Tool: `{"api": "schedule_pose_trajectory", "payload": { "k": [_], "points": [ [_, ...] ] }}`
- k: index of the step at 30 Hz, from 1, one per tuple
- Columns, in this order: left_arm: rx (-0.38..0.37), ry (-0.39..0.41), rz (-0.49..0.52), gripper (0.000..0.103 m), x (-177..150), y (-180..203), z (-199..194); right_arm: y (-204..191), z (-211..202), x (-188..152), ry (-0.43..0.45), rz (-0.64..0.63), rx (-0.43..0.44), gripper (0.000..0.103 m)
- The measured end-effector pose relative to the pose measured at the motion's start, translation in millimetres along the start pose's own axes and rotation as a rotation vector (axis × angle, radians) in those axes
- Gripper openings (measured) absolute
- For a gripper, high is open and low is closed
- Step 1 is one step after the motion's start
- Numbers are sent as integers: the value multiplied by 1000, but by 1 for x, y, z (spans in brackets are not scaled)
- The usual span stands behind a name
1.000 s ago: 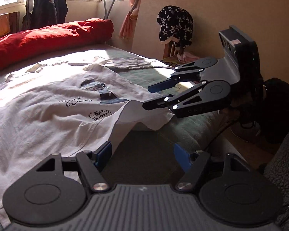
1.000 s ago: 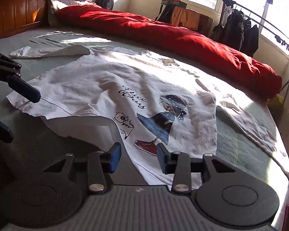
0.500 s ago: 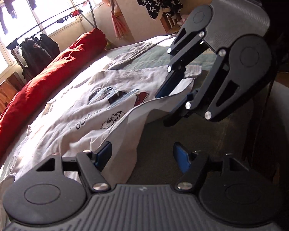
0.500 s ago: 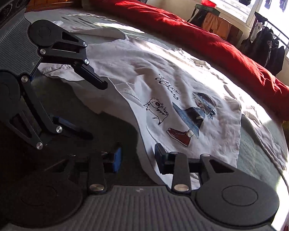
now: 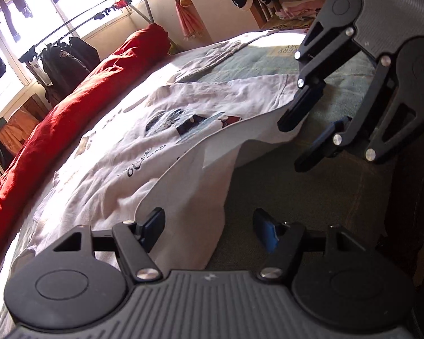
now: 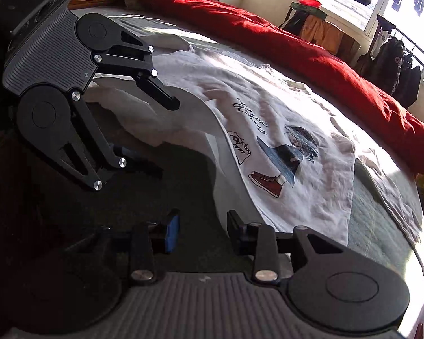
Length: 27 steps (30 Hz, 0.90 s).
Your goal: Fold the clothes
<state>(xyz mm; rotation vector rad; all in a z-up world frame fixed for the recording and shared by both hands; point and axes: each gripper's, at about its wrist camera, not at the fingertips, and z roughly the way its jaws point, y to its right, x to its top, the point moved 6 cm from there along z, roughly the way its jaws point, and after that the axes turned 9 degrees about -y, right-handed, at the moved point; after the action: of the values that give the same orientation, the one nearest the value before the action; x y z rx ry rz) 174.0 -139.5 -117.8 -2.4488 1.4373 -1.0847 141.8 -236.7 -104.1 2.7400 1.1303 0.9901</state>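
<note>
Both tongs stand spread near the hem: my left gripper [image 5: 209,230] is closing with hem cloth between its jaws, my right gripper [image 6: 202,233] pinches nothing. Unfolded, the white printed cotton T-shirt [image 6: 282,141] lies flat on the green quilted bed [image 6: 381,226]; every fold remains, I judge.

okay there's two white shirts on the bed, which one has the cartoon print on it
The larger white T-shirt nearest both grippers carries the print: lettering, a small animal, a red sneaker. The other white garment, crumpled nearer the red duvet, shows no print.

Shirt print [image 5: 183,124] partly folded under; bed's near edge [image 6: 127,197] lost in shadow.
</note>
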Motion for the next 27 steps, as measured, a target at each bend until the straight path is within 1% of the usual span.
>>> {"api": "schedule_pose_trajectory", "payload": {
  "k": [1,2,3,4,5,6,8,10,11,13,15,17,18,19,20,22,24,25,27],
  "points": [
    [-10,-5,-2,58,1,1,1,1,0,0,8,2,-4,40],
    [-20,-10,-4,53,1,3,3,1,3,0,10,-9,-24,40],
    [-29,-15,-6,46,2,4,4,1,8,2,10,-31,-52,39],
    [-34,-16,-6,41,6,6,6,0,12,3,9,-52,-80,38],
    [-35,-13,-3,41,9,7,7,0,16,5,10,-67,-103,29],
    [-27,-11,5,41,12,10,8,0,19,8,14,-73,-118,17],
    [-12,-7,23,41,19,15,10,1,25,14,21,-84,-148,8],
    [43,-14,32,47,18,13,12,2,27,20,33,-95,-175,6],
    [77,-19,36,48,15,10,13,2,22,22,52,-96,-177,6],
    [129,-37,33,48,8,6,14,5,10,24,86,-88,-168,7],
    [168,-50,26,46,2,2,14,6,11,21,73,-93,-164,7],
    [169,-59,9,32,1,1,12,5,23,16,41,-104,-164,7],
    [177,-61,3,10,0,-1,10,3,29,14,23,-111,-164,6],
    [185,-62,-3,4,0,-3,8,2,33,12,12,-116,-162,4],
    [176,-58,-16,4,-1,-6,4,2,32,13,12,-120,-154,1],
    [143,-44,-28,3,-1,-13,-10,4,20,18,34,-130,-145,1],
    [137,-24,-9,3,1,-19,-28,9,5,23,49,-151,-141,1],
    [121,-24,-3,3,2,-24,-36,11,-3,26,57,-160,-135,1],
    [70,-35,-1,3,-1,-27,-47,15,-15,29,48,-172,-90,1]
  ]
}}
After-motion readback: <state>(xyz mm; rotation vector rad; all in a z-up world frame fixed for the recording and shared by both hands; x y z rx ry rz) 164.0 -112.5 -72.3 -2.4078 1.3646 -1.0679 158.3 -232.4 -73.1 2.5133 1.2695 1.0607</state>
